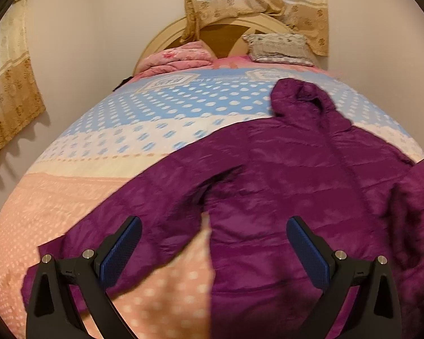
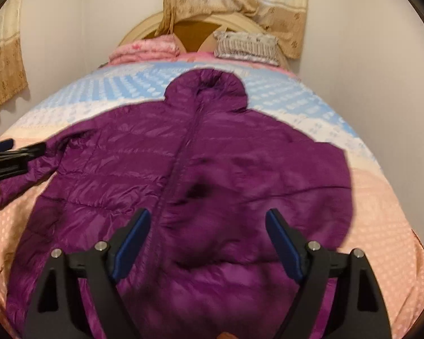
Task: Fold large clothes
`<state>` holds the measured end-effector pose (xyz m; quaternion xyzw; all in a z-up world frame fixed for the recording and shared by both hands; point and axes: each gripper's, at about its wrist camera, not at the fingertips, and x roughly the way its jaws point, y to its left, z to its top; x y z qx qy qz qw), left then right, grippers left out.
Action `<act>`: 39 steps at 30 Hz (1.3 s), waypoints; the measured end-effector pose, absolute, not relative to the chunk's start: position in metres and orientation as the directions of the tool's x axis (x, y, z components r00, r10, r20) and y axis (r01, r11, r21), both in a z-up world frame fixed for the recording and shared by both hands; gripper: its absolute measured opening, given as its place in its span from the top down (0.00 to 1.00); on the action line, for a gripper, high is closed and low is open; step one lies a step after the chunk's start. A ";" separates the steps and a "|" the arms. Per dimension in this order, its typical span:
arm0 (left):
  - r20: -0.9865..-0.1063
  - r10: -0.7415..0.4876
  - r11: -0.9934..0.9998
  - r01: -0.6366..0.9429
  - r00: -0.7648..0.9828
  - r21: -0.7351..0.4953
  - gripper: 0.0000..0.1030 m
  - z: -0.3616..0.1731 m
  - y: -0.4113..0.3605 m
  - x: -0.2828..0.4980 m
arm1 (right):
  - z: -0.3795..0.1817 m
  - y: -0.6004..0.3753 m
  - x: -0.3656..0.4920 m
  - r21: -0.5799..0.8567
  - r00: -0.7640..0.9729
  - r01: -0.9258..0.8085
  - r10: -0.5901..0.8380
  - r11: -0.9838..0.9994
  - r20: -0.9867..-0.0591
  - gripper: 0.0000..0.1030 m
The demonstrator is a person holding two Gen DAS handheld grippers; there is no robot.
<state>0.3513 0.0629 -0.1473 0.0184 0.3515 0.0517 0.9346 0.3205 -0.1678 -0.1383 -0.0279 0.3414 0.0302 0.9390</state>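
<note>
One purple puffer jacket [image 2: 200, 152] lies face up on the bed [image 1: 104, 147], zip closed, hood toward the far headboard, hem toward me. It looks light, soft and quilted, with a slick shell that I judge will slide under a shallow pinch and spring back when pressed flat. Going left to right: the left sleeve [image 1: 144, 197] stretches out toward the near left, and my left gripper [image 1: 213, 238] hangs above it with jaws apart, nothing between them. The cuff or the shoulder seam looks like the best hold there, taken as a deep bite. My right gripper [image 2: 207, 227] hovers over the lower chest just right of the zip, jaws wide apart and empty. The right sleeve seems already folded across the body. Two pillows or folded covers sit at the far end; two curtains hang behind.
</note>
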 end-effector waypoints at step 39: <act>-0.634 -0.231 0.967 0.247 0.738 -0.065 0.93 -0.162 -0.051 0.388 | -0.202 -0.276 0.260 -0.018 0.647 0.183 -0.134 0.983 -0.750 0.42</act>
